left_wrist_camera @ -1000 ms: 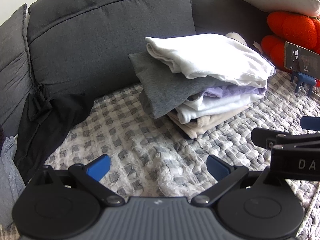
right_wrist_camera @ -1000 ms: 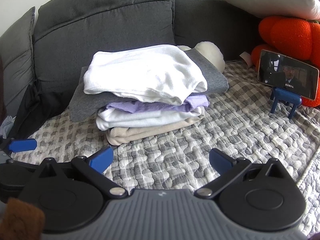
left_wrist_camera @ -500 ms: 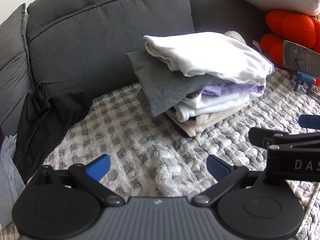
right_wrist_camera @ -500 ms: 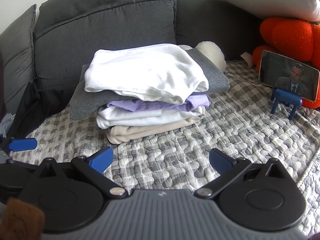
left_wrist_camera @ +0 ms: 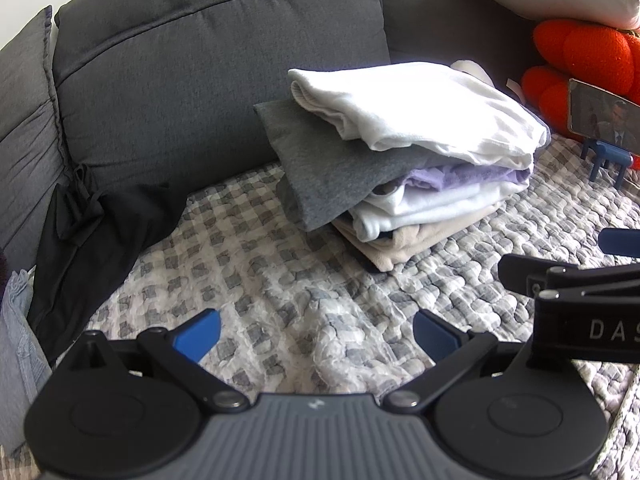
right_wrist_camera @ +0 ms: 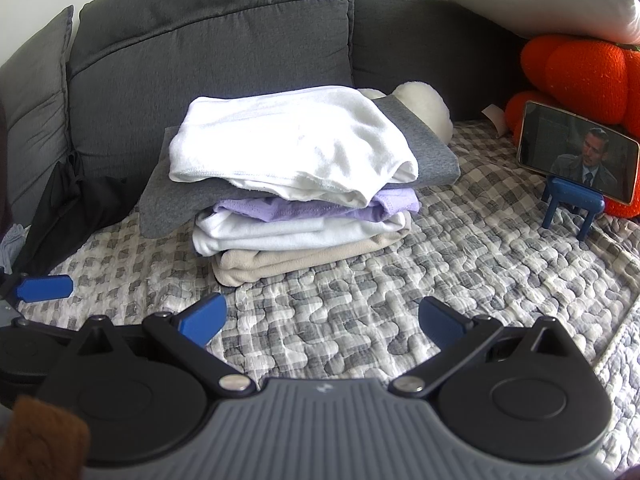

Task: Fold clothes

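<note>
A stack of folded clothes point(left_wrist_camera: 416, 160) point(right_wrist_camera: 296, 184) rests on the checked quilt point(left_wrist_camera: 280, 288) point(right_wrist_camera: 400, 280) covering the sofa seat: white on top, then grey, lilac, white and beige. A black garment point(left_wrist_camera: 92, 240) point(right_wrist_camera: 64, 208) lies crumpled at the left against the backrest. My left gripper point(left_wrist_camera: 316, 336) is open and empty, low over the quilt in front of the stack. My right gripper point(right_wrist_camera: 322, 320) is also open and empty, just short of the stack's beige bottom layer. In the left wrist view the right gripper's body fills the right edge.
A phone point(right_wrist_camera: 576, 160) on a blue stand point(right_wrist_camera: 568, 208) plays video at the right, in front of orange plush cushions point(right_wrist_camera: 580, 68) and a pale pillow point(right_wrist_camera: 552, 0). A white plush point(right_wrist_camera: 420, 104) peeks from behind the stack. Light blue cloth point(left_wrist_camera: 16, 340) lies far left.
Both views have shifted only slightly; the stack appears marginally closer in the right wrist view. Both grippers stay open and nothing was picked up.
</note>
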{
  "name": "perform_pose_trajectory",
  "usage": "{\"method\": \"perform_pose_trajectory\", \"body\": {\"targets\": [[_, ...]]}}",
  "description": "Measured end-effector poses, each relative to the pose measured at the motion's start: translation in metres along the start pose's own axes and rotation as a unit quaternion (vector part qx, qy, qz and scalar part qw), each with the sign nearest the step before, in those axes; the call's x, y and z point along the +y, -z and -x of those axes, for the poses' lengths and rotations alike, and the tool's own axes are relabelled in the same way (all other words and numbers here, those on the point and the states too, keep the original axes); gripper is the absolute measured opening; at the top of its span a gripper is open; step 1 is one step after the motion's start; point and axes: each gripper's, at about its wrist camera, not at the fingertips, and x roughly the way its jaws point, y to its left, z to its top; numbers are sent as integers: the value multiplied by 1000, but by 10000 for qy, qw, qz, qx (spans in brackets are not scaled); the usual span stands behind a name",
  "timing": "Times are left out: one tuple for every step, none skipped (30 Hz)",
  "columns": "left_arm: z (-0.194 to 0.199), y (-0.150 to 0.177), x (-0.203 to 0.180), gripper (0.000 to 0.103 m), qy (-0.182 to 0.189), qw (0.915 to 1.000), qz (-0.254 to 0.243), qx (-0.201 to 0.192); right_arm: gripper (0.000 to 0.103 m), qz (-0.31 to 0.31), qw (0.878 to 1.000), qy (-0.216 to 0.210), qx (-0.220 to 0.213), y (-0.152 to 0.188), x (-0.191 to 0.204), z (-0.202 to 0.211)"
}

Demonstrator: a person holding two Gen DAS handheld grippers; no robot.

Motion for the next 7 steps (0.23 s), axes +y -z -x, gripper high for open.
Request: {"method": "perform_pose_trajectory", "body": {"targets": [[0,0,0,102,0,10000,1,3,103,3,10000,2,2,0,0,0],[0,0,0,102,0,10000,3,6,103,6,10000,5,3,0,0,0],[0,0,0,102,1,10000,3,9,103,10,10000,7,4,0,0,0],[0,0,0,102,1,10000,3,13,103,12,10000,10,5,0,1,0],[-1,0,0,102,0,10000,4,17,103,13,10000,12,7,0,1,-1],[-1,0,0,102,-1,10000,5,21,103,16,10000,15,9,0,1,-1],[-1,0,0,102,-3,10000,6,25,103,20,10000,16,11,0,1,-1]]}}
